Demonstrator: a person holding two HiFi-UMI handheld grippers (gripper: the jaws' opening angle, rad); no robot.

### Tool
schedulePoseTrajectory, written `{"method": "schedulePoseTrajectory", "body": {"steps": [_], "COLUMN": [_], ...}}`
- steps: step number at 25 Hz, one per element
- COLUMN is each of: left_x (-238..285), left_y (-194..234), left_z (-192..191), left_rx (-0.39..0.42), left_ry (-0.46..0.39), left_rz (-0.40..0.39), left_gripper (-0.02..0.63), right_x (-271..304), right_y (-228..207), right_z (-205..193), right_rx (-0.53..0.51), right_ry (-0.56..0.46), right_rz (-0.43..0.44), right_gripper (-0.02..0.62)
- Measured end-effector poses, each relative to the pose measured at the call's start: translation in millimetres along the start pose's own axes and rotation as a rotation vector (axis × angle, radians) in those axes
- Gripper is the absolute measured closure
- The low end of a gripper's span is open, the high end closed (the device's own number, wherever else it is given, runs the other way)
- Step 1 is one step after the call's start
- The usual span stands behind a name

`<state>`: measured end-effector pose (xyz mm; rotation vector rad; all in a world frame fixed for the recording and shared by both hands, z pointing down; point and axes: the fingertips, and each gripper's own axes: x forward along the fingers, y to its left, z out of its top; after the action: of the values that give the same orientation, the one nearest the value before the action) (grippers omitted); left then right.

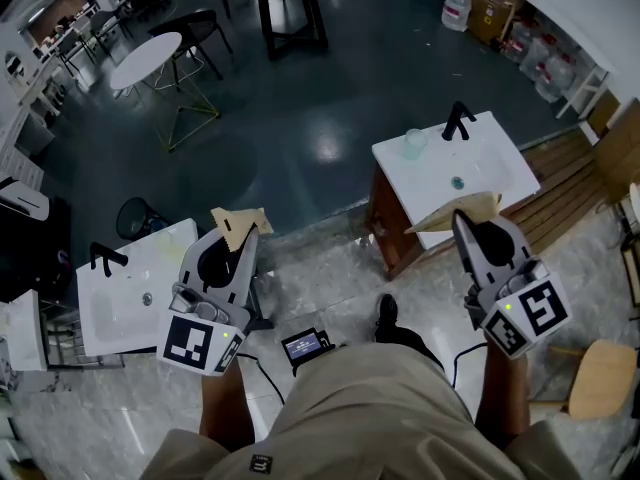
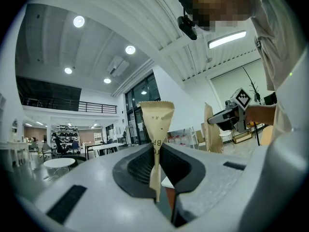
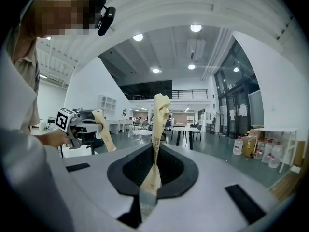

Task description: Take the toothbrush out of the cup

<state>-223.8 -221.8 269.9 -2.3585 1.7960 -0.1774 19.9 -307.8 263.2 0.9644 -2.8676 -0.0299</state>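
Observation:
My left gripper [image 1: 240,245] is shut on a tan paper packet [image 1: 238,225], which stands upright between the pads [image 2: 157,129]. My right gripper [image 1: 463,226] is shut on a second tan paper packet [image 1: 458,214], crumpled at its top [image 3: 160,111]. Both grippers point roughly level in front of the person's legs. A pale translucent cup [image 1: 414,144] stands on the white washbasin [image 1: 490,168] ahead of the right gripper, well apart from it. I cannot make out a toothbrush in it. Each gripper view shows the other gripper [image 2: 231,115] [image 3: 77,124] with its packet.
A black tap [image 1: 458,121] rises at the basin's back. A second white basin [image 1: 130,288] with a black tap is at the left. A small screen device [image 1: 305,346] lies on the floor. A wooden chair [image 1: 600,378], slatted bench [image 1: 560,193], round table [image 1: 145,60] and water bottles [image 1: 455,8] stand around.

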Motion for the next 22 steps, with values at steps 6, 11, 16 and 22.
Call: {"method": "schedulePoseTrajectory", "body": {"steps": [6,11,16,22], "left_x": [1,2,2,12], "left_y": [0,-3,-2,-11], "left_z": [0,2,2,0], "left_rx": [-0.002,-0.002,-0.006,-0.006], "left_ry": [0.003,0.005,0.01,0.02], "left_rz": [0.0,-0.003,-0.011,-0.018], "left_gripper": [0.569,0.568,0.568,0.569], "right_x": [0,-3,-4,-8], "right_y": [0,-2,-1,-12], "right_z": [0,-1,-1,-7], "right_rx": [-0.002,0.003,0.009,0.016], "right_ry": [0.008,0.014,0.021,0.032], "right_rz": [0.001,-0.002,-0.007,-0.011], "right_gripper": [0.575,0.575,0.575,0.575]}}
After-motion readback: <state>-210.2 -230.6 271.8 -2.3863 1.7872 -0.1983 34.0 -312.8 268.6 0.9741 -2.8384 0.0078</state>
